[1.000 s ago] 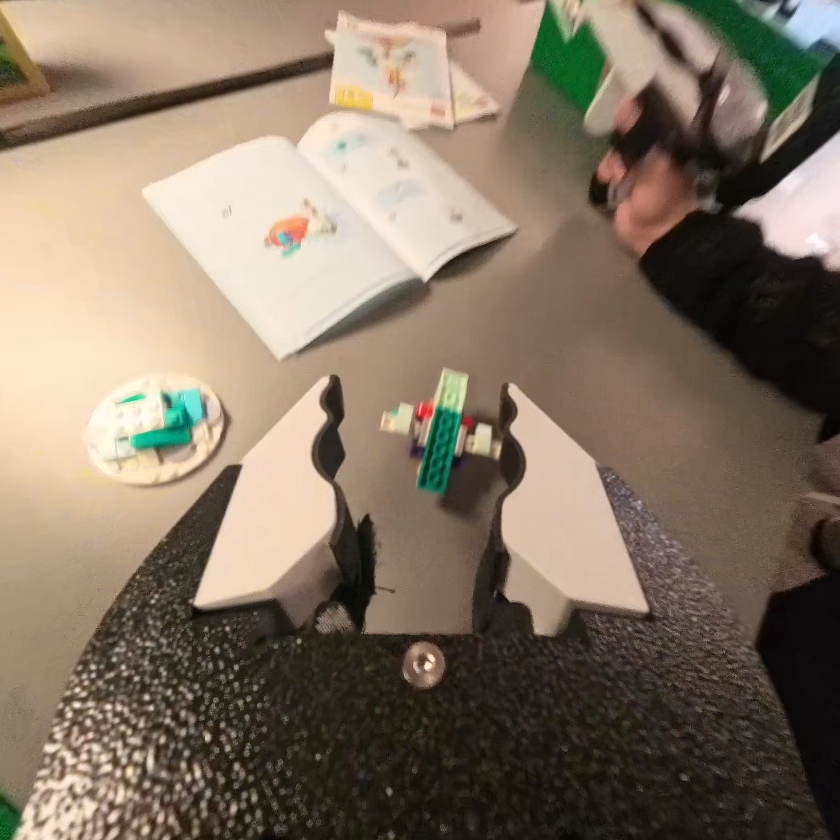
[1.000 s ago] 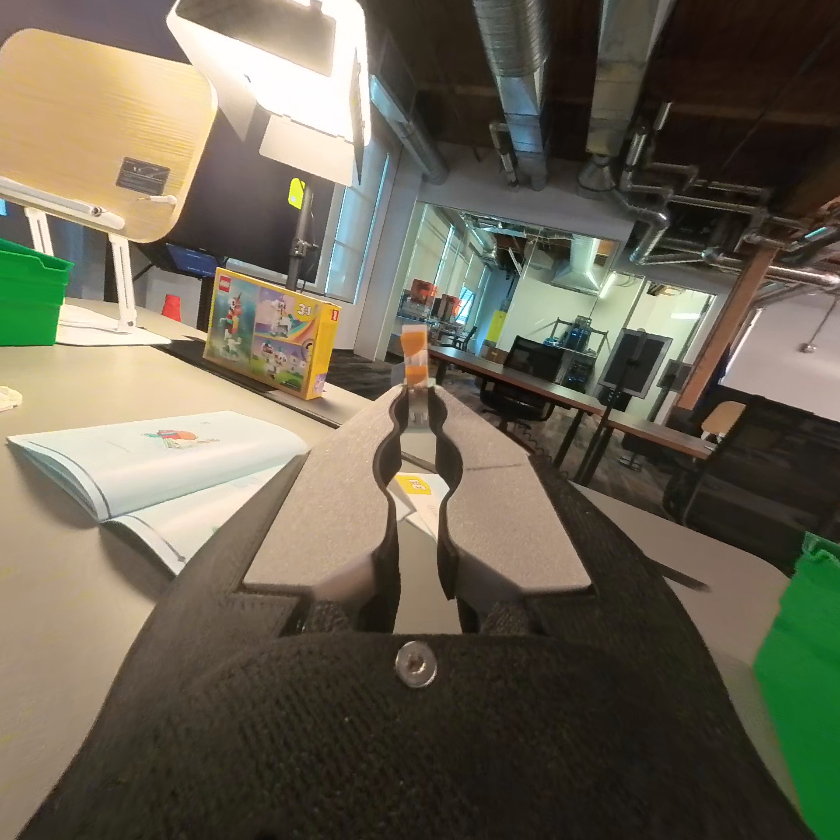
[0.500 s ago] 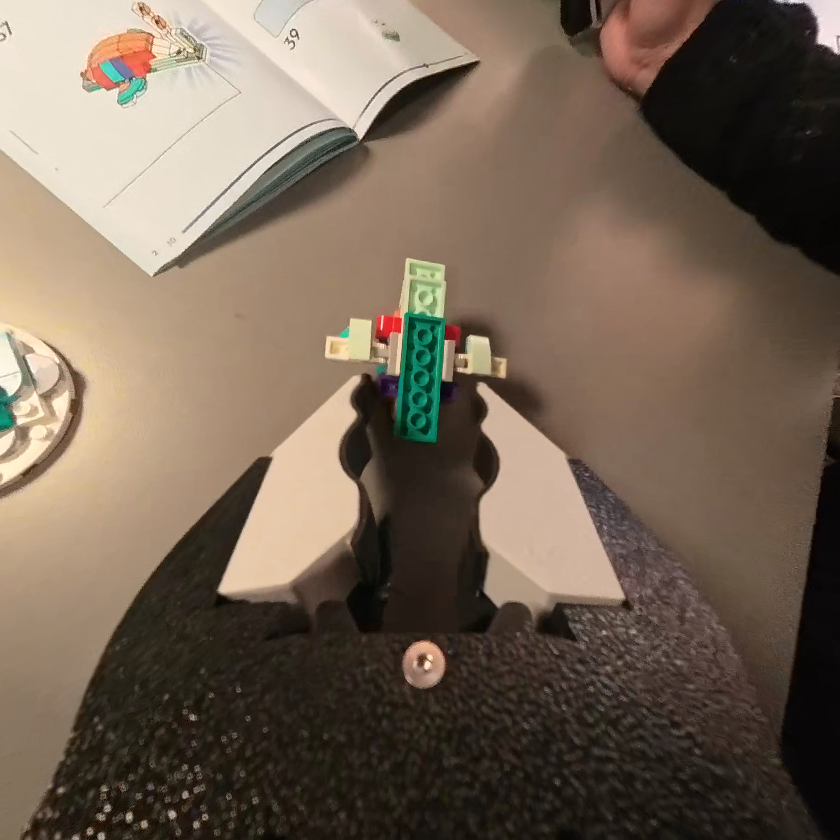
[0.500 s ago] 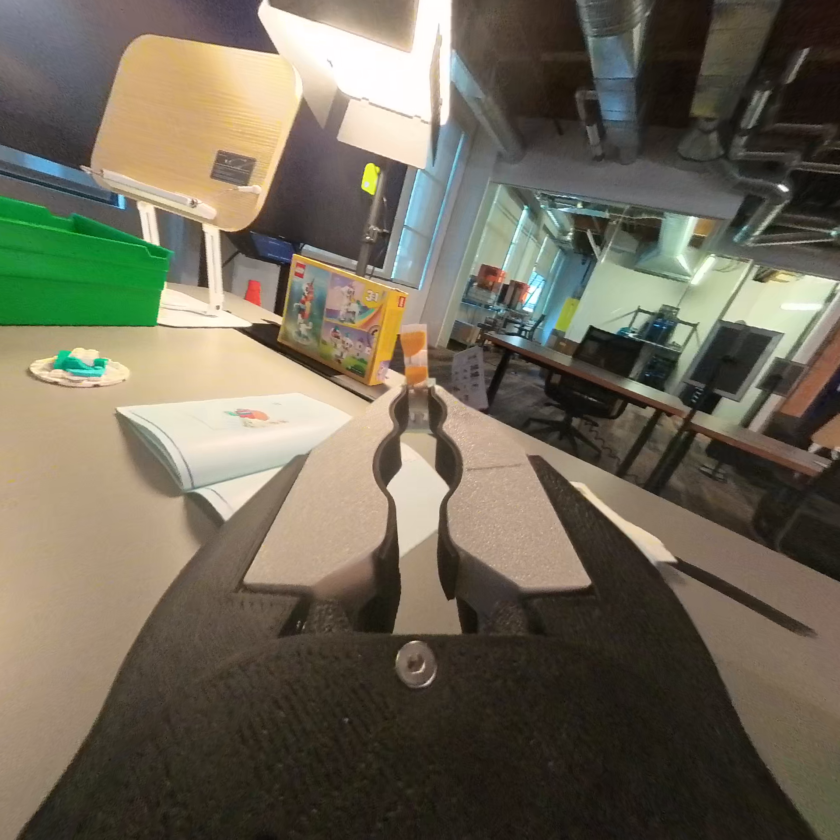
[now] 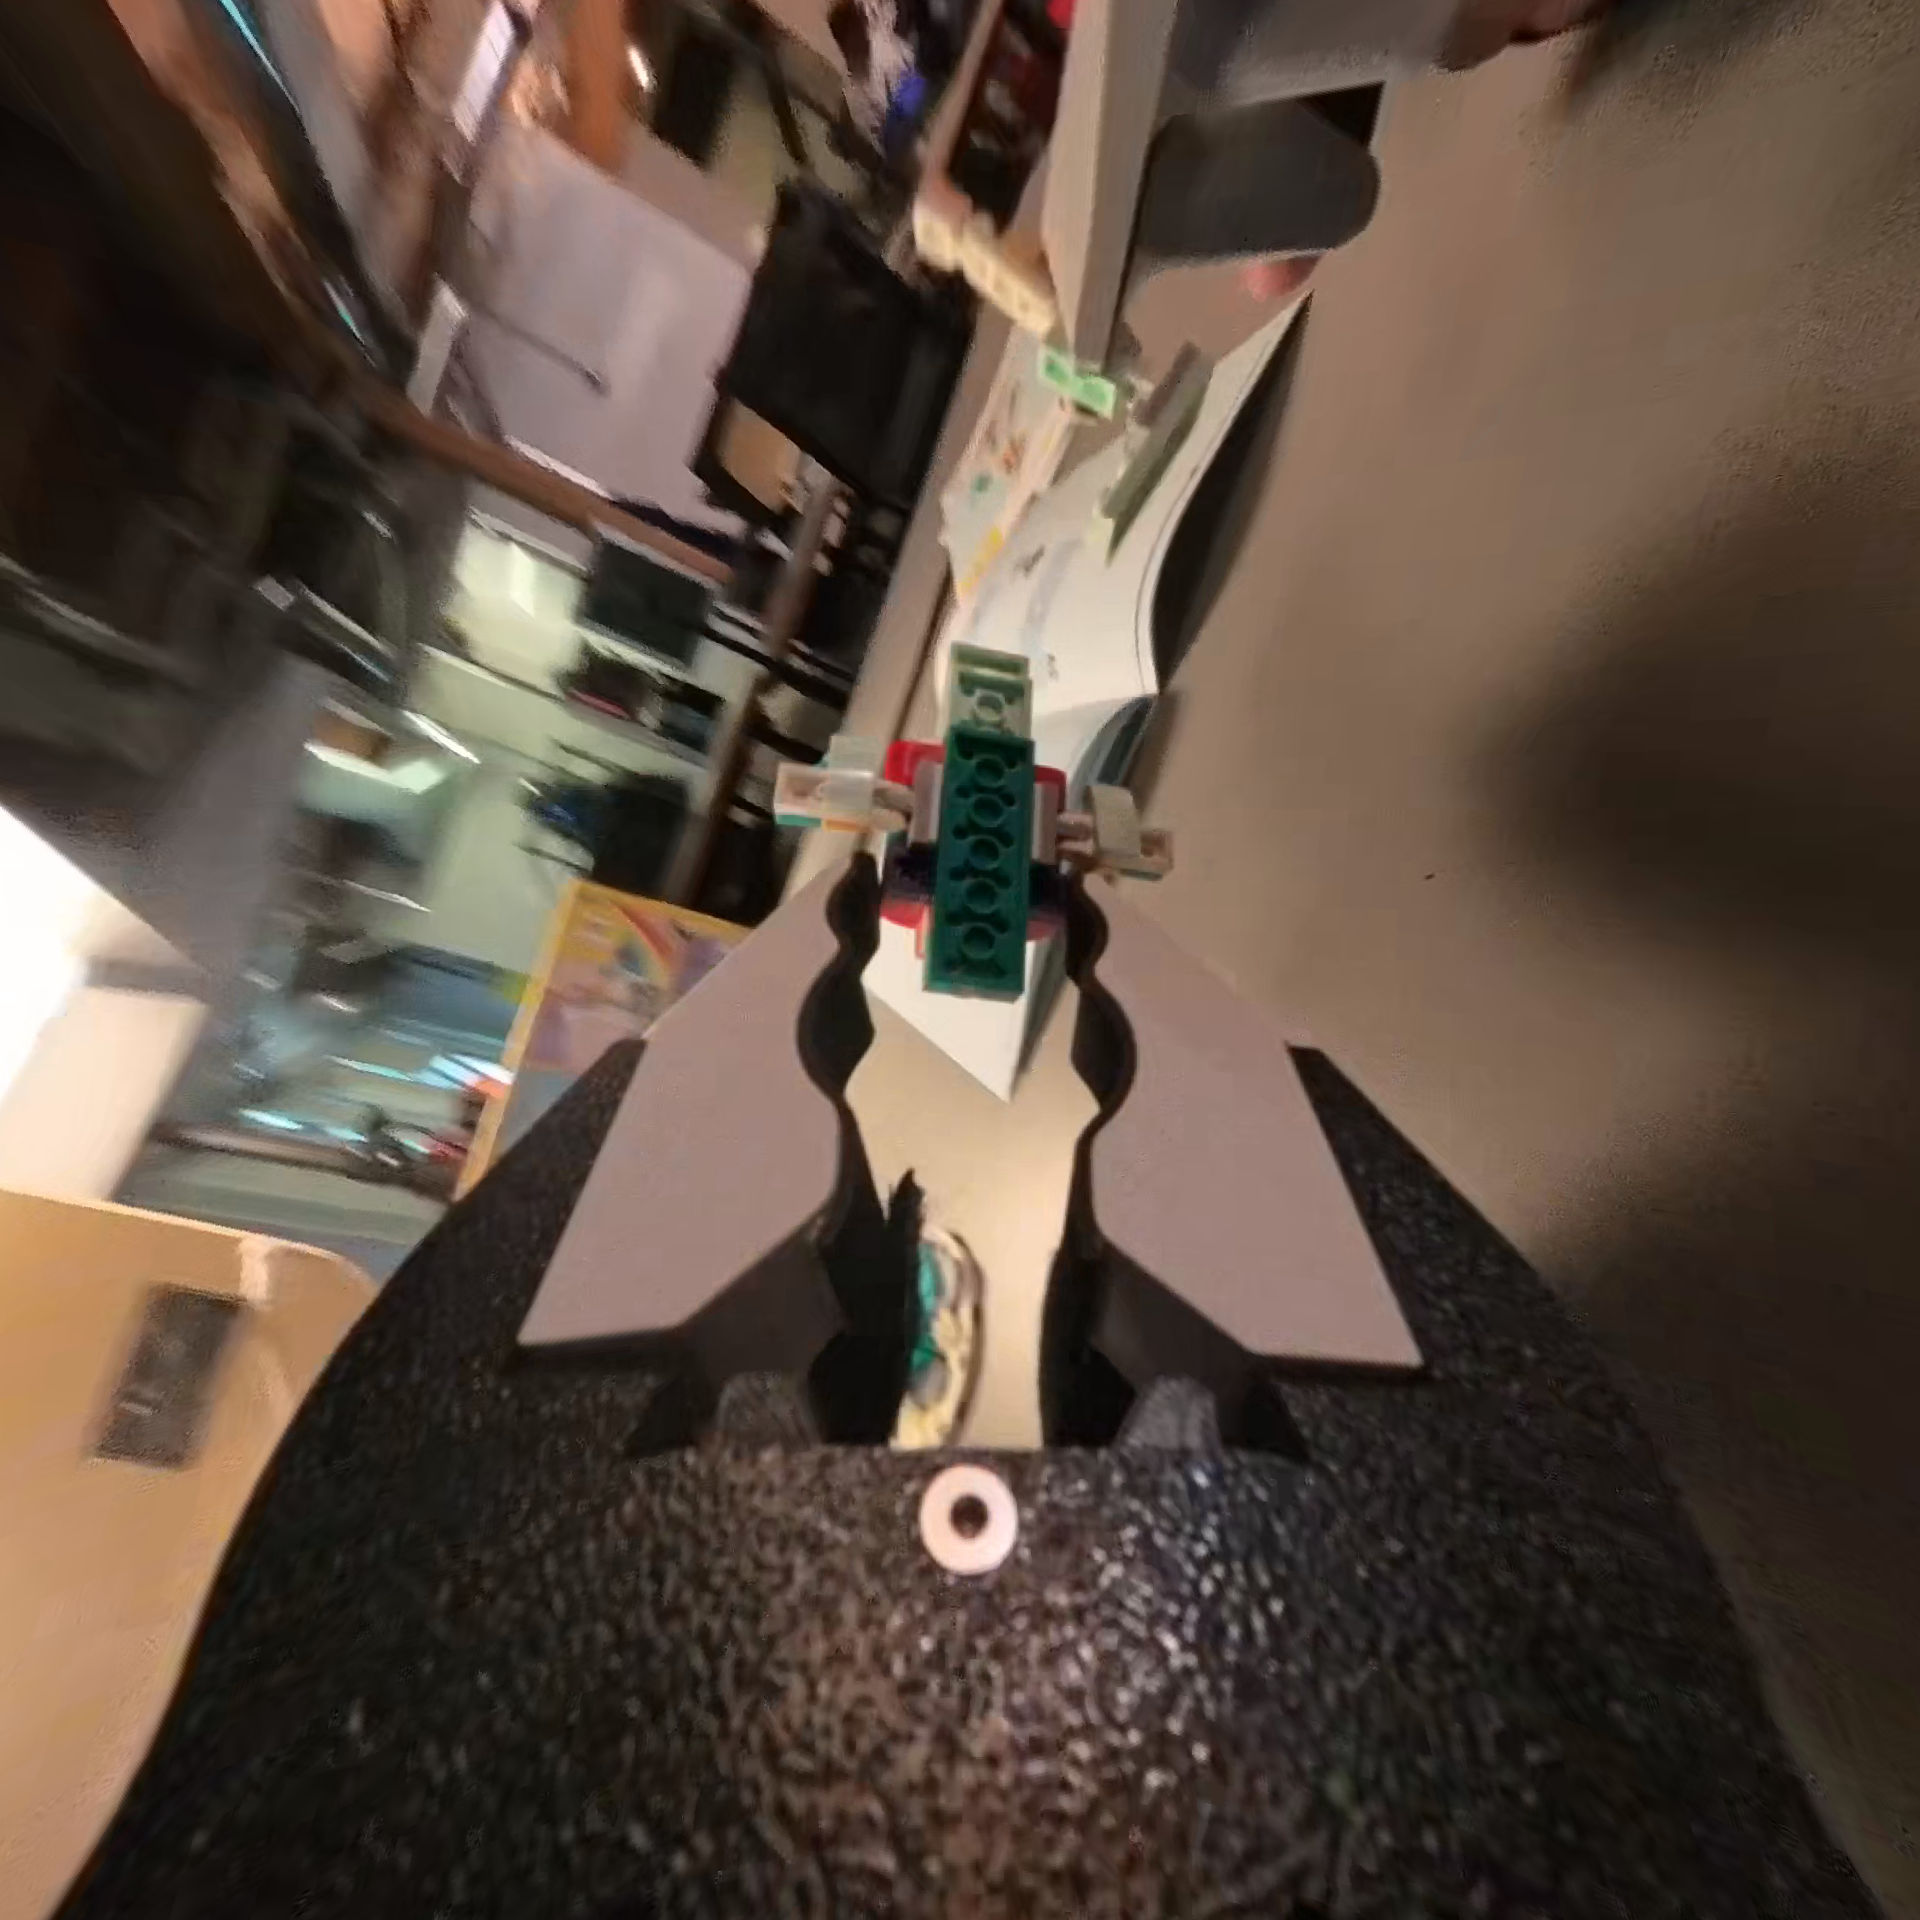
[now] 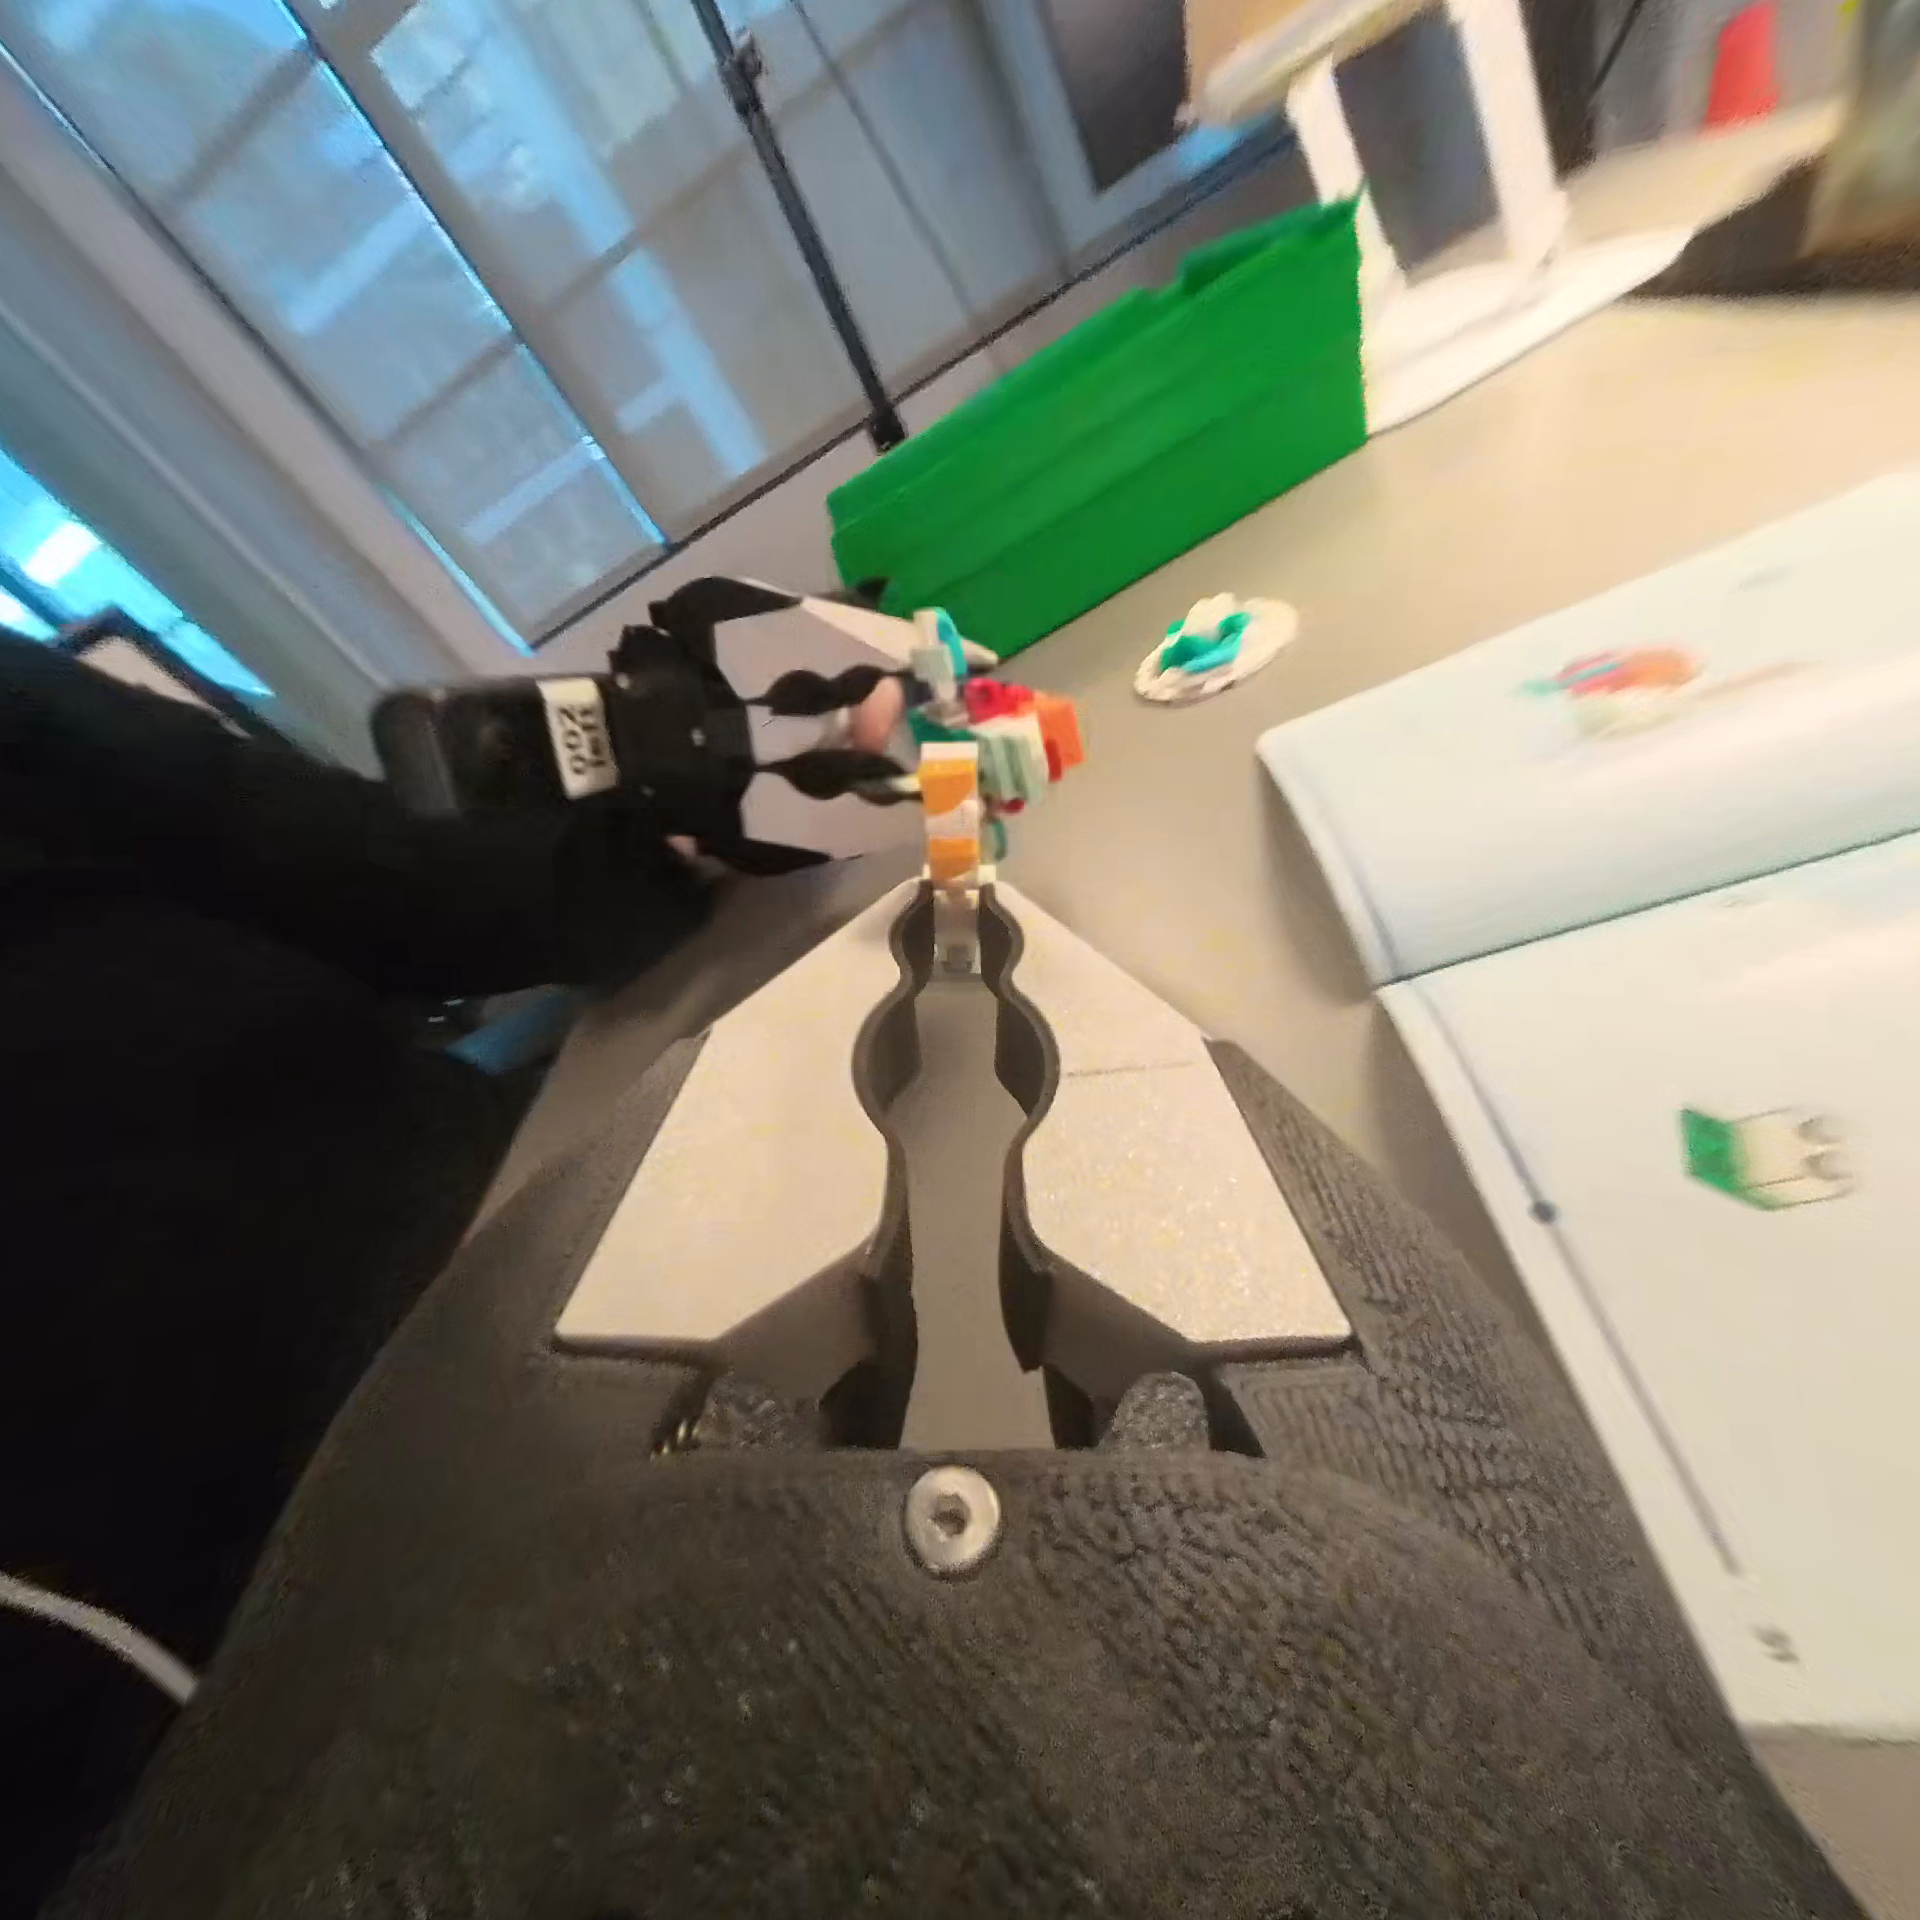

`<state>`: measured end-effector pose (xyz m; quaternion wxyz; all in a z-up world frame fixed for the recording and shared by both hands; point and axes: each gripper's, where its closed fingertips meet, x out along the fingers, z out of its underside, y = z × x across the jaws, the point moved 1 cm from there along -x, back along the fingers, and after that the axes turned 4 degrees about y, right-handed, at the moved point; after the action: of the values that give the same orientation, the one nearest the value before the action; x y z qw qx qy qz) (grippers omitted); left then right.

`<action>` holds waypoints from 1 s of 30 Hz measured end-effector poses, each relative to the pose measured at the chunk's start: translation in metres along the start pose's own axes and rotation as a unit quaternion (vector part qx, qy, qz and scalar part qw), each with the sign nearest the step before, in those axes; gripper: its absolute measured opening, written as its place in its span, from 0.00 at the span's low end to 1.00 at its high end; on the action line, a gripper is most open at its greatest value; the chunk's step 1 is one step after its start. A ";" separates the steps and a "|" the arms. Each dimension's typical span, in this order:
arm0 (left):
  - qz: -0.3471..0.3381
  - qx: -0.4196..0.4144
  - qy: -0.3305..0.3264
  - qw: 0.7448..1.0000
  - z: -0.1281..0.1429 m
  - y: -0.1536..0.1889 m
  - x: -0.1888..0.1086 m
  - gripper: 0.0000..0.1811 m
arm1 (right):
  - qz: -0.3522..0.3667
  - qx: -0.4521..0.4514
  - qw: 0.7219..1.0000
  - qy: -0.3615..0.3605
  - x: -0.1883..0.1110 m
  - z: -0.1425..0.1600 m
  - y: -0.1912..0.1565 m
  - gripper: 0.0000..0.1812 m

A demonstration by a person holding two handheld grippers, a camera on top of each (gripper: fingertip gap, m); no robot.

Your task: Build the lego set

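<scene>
Table [image 6: 1455,488]: grey, bears all below.
Booklet [image 6: 1662,935]: open, pale blue pages, to my right.
Green bin [image 6: 1122,457]: far side of the table.
My left gripper [image 5: 971,883]: clamped on the model, lifted off the table.
My right gripper [image 6: 951,899]: fingers pinched tight on the small piece.
Round plate [image 6: 1216,649]: white, with teal bricks, near the bin.
Model [image 5: 977,831]: teal, red and pale bricks, between my left fingers.
Small piece [image 6: 951,805]: orange and white, upright at my right fingertips, just beside the model.
</scene>
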<state>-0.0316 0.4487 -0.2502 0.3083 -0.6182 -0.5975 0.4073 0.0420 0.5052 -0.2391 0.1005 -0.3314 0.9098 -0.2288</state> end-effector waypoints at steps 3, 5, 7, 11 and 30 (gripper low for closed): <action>-0.017 0.073 0.052 0.996 -0.009 0.005 0.000 0.18 | -0.036 0.052 0.998 -0.017 0.001 0.007 -0.005 0.04; -0.015 0.122 0.090 0.988 -0.018 0.010 -0.003 0.18 | -0.055 0.082 0.995 -0.026 0.000 0.009 -0.009 0.04; -0.019 0.165 0.116 0.979 -0.025 0.014 -0.005 0.18 | -0.070 0.112 0.991 -0.035 -0.001 0.012 -0.010 0.04; -0.029 0.231 0.140 0.962 -0.032 0.020 -0.009 0.18 | -0.093 0.163 0.981 -0.051 -0.002 0.017 -0.014 0.04; -0.072 0.336 0.135 0.930 -0.048 0.023 -0.013 0.18 | -0.129 0.239 0.961 -0.058 0.008 0.020 -0.024 0.03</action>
<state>0.0227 0.4386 -0.2455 0.6038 -0.4830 -0.4215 0.4738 0.0561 0.4772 -0.2455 0.1987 -0.4250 0.7710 -0.4307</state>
